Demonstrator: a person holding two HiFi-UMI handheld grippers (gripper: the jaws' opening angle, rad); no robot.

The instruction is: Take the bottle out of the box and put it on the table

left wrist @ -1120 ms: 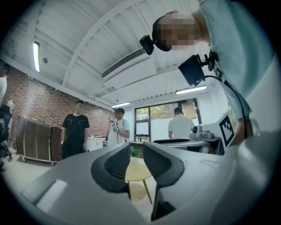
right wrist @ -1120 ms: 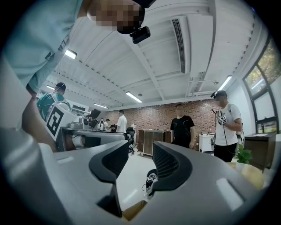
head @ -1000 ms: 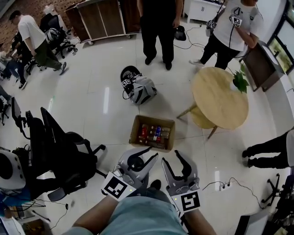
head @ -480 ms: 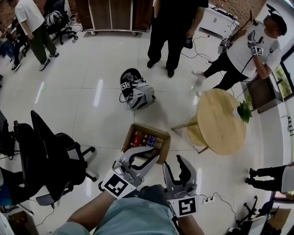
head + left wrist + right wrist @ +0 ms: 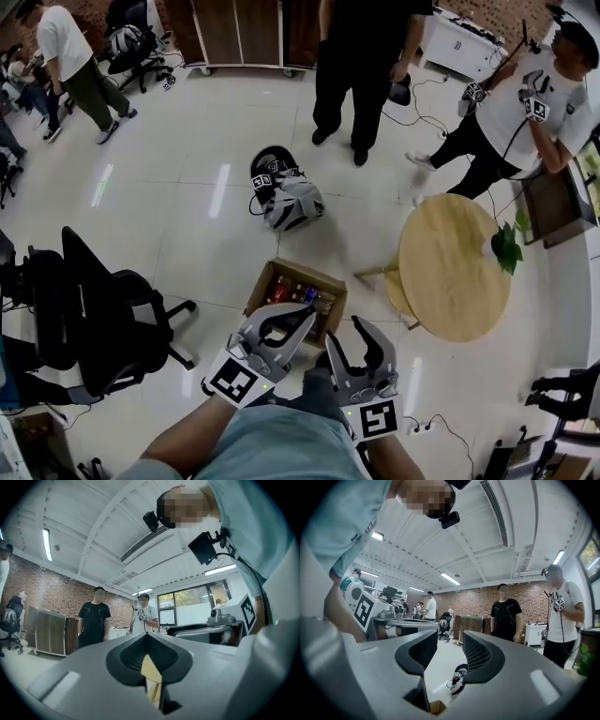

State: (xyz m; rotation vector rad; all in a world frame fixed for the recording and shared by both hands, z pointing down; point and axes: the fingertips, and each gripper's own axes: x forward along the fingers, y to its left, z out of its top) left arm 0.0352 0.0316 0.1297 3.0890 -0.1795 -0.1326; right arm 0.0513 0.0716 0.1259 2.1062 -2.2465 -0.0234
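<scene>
An open cardboard box (image 5: 330, 292) stands on the white floor with several bottles (image 5: 292, 290) upright inside it. My left gripper (image 5: 310, 310) hangs over the box's near edge, jaws closed tip to tip with nothing between them. In the left gripper view the left gripper (image 5: 147, 637) shows only a strip of the box (image 5: 153, 677) through the gap behind its tips. My right gripper (image 5: 354, 330) is open and empty, just right of the box's near corner. In the right gripper view the right gripper (image 5: 449, 644) frames a corner of the box (image 5: 437, 708) low down. A round wooden table (image 5: 450, 272) stands to the right.
A grey backpack with a helmet (image 5: 286, 192) lies on the floor beyond the box. A black office chair (image 5: 103, 309) is at the left. People (image 5: 361, 66) stand farther back. A small plant (image 5: 506, 246) sits on the table's far edge. A power strip (image 5: 422, 427) lies at the lower right.
Both grippers have moved toward the box, which now lies closer beneath them. The left gripper's tips now overlap the box's near edge. Neither jaw opening has changed.
</scene>
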